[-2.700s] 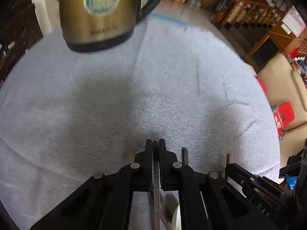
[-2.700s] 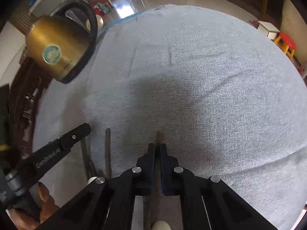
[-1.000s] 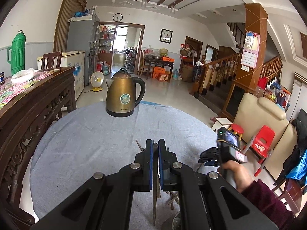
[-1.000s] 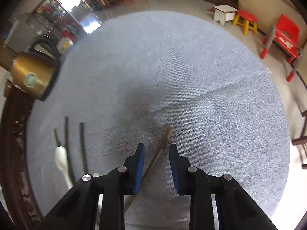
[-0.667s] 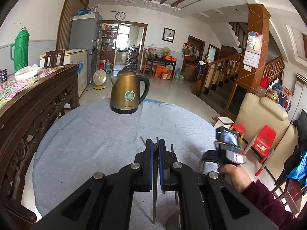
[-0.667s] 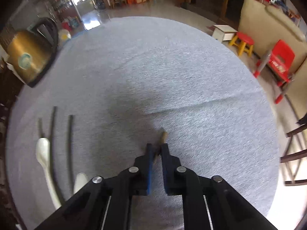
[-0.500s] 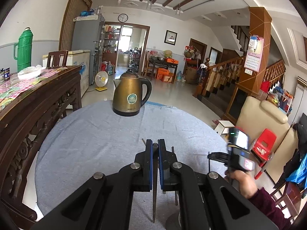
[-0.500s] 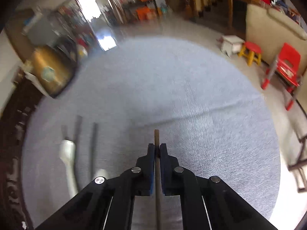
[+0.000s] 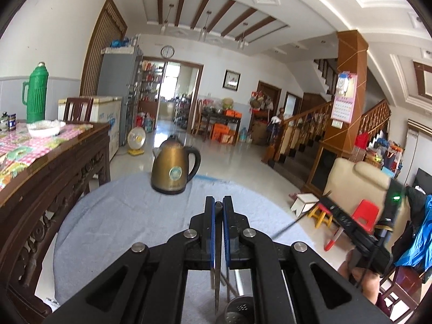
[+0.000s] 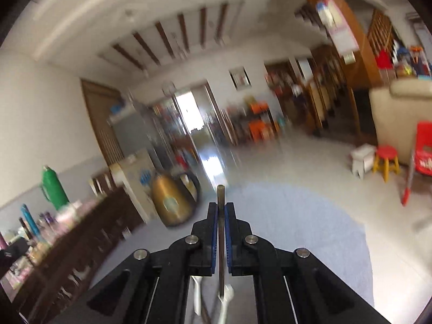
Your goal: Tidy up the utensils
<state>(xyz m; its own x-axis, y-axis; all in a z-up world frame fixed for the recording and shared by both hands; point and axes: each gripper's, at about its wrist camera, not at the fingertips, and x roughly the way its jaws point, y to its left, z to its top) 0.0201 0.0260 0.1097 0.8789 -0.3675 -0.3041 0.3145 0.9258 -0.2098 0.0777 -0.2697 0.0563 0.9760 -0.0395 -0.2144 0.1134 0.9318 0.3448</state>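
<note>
**Right wrist view: two tools loaded, holder below**

Item 1. Right tool [image 10: 221,208], jaws clamped narrow on a dark chopstick [image 10: 220,232] that runs lengthwise between the pads, its end projecting past the tips, its lower end hanging above two white spoons [image 10: 225,303] lying on the bench [image 10: 310,229]. This view is blurred.

Item 2. Left tool [image 9: 218,202], jaws pinched on a thin metal utensil [image 9: 216,283]; type cannot be told. Its lower end hangs beside a perforated metal holder [image 9: 239,311] at the bottom edge, with loose sticks next to it.

Handling note, a judgement: likely step is dropping each piece into the holder. Tip the tool until the piece hangs vertical, centre it over the mouth, release only once the end is inside the rim; a long thin piece pivots easily in a narrow pinch.

Item 3. Surroundings, near to far: grey cloth on the bench; brass-coloured kettle [image 9: 174,171] at the far edge, well apart from the holder; carved wooden sideboard [image 9: 54,167] beyond on the left. Possible obstruction: the two tools converging over one small opening.
</note>
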